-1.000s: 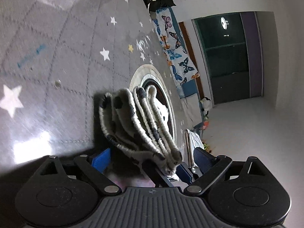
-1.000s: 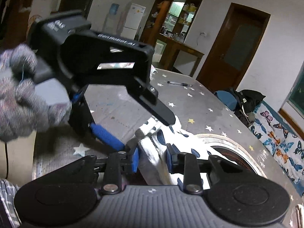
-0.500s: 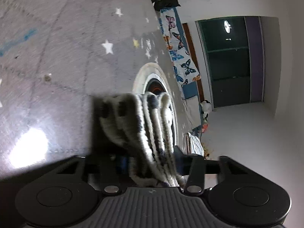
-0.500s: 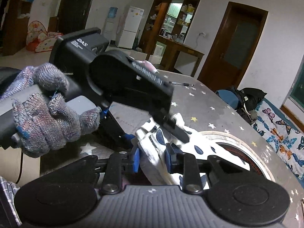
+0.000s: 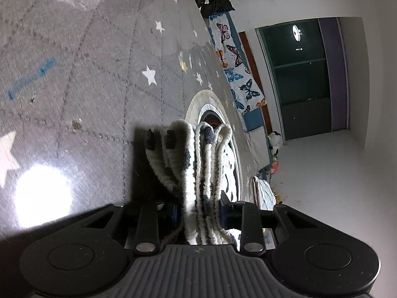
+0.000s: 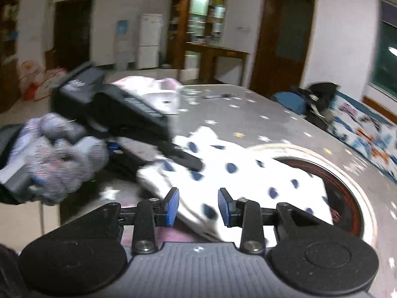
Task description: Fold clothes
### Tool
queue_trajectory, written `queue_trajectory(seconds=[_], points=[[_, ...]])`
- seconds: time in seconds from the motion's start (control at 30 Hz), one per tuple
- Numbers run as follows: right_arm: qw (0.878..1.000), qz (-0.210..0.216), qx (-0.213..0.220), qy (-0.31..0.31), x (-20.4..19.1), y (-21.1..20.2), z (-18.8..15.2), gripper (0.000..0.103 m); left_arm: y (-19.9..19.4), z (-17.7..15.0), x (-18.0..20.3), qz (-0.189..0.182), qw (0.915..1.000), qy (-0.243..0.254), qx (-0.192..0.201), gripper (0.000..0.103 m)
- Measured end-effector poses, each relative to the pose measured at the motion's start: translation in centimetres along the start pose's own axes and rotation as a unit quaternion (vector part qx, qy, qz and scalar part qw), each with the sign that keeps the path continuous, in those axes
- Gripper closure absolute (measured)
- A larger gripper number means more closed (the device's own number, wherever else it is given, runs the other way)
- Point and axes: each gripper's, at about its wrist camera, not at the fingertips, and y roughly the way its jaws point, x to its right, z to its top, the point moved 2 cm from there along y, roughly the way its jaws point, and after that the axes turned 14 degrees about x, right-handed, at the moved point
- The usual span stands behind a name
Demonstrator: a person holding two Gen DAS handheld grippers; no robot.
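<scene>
Closing my left claw [image 5: 198,214] on the bunched spotted garment [image 5: 198,164] (pads pressing its folds); my right claw [image 6: 197,204] is opening, cloth lying loose between on the desk [image 6: 260,114].

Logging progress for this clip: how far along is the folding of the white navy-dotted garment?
Done: the white navy-dotted garment is already gathered into several stacked layers. In hand: the left gripper is closing its jaws on that folded edge, while the right gripper is opening, with cloth between its blue pads. Left: the rest lies spread across the grey star-print table, unfolded.
</scene>
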Motion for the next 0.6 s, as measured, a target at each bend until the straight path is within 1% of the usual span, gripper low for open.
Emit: queue_trajectory(seconds=[0.13,0.27,0.37,0.5,0.6], points=[[0.998,-0.050,-0.019,0.041,3.9,-0.1,-1.5,0.070,-0.3,0.3,0.0,0.004,1.0000,0.005,0.001,0.071],[0.989,-0.095,-0.039,0.106,7.8,-0.8,-3.3,0.070,-0.5,0.6,-0.1,0.006,0.9999,0.007,0.003,0.070],[0.984,-0.120,-0.049,0.125,9.4,-1.5,-4.6,0.070,-0.6,0.8,-0.2,0.005,0.9999,0.010,0.002,0.069],[0.980,-0.130,-0.053,0.139,10.3,-2.8,-5.4,0.070,-0.8,0.7,-0.1,0.003,0.9998,0.021,-0.001,0.069],[0.980,-0.128,-0.049,0.144,10.5,-3.2,-4.8,0.069,-0.7,0.7,0.0,0.003,0.9996,0.026,-0.004,0.069]])
